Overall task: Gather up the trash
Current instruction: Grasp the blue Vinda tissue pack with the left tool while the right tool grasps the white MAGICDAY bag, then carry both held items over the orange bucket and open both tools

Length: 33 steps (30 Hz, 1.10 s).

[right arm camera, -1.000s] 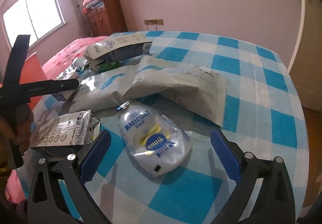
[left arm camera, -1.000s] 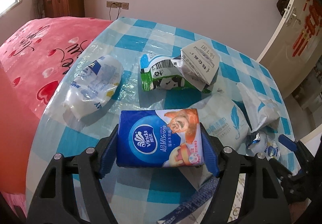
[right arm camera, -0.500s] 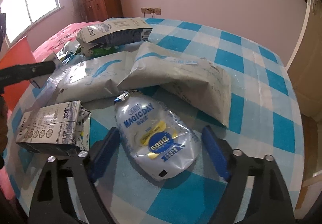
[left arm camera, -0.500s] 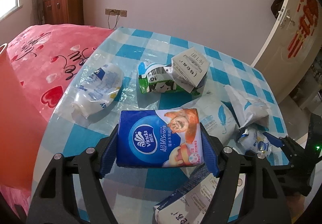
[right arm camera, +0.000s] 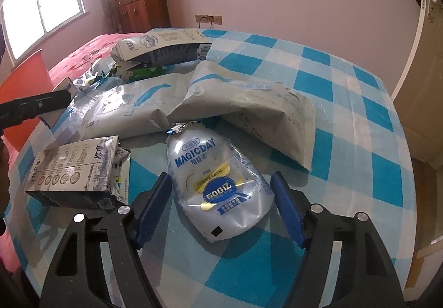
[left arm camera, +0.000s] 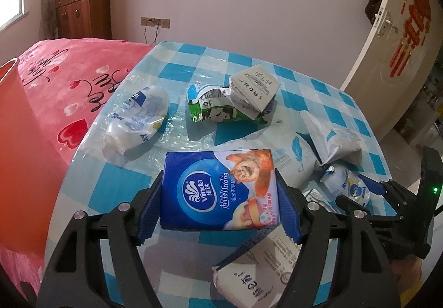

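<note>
Left wrist: left gripper [left arm camera: 218, 197] fingers clamping tissue pack [left arm camera: 218, 191] near desk [left arm camera: 116, 180] edge; right gripper [right arm camera: 221, 208] fingers closing around MAGICDAY pouch [right arm camera: 218, 186].

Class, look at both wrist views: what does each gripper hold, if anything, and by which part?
The left gripper clamps the blue tissue pack by its two short ends. The right gripper is closing around the Magicday pouch's lower body, pads not yet pressing.
</note>
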Motion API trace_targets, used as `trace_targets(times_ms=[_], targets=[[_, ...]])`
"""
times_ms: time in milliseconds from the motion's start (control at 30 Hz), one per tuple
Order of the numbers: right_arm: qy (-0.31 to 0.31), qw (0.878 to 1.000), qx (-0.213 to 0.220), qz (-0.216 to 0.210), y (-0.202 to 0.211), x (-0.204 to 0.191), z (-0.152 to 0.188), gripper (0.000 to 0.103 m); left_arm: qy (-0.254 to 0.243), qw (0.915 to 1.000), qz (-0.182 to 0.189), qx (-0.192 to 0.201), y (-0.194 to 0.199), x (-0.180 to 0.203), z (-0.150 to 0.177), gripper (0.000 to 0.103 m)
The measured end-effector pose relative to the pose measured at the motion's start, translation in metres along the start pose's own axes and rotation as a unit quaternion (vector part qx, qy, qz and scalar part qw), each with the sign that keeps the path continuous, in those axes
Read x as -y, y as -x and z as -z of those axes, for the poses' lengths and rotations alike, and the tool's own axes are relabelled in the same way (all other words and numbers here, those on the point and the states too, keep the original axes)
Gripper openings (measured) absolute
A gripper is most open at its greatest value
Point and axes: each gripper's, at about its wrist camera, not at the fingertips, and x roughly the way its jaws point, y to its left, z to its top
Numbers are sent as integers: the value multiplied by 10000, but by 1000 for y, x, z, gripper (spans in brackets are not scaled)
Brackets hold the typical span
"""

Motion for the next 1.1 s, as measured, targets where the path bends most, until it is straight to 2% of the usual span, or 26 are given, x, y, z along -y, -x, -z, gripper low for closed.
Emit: trace_targets(times_ms=[333, 633, 867, 1100], targets=[[-303, 9994, 97, -166, 12, -3, 8, 72, -73, 9998, 124, 146, 16, -4, 11, 73], [-771, 9957, 427, -273, 40, -5, 6, 72, -208, 9988, 280, 356, 38, -7, 16, 73], [-1163, 9905, 633, -363, 59, -2, -5, 72, -209, 9967, 452, 634, 62, -10, 12, 73], [-1241, 9866, 802, -690, 77, -22, -26, 72, -112, 9937, 475, 1012, 97, -27, 3, 73]])
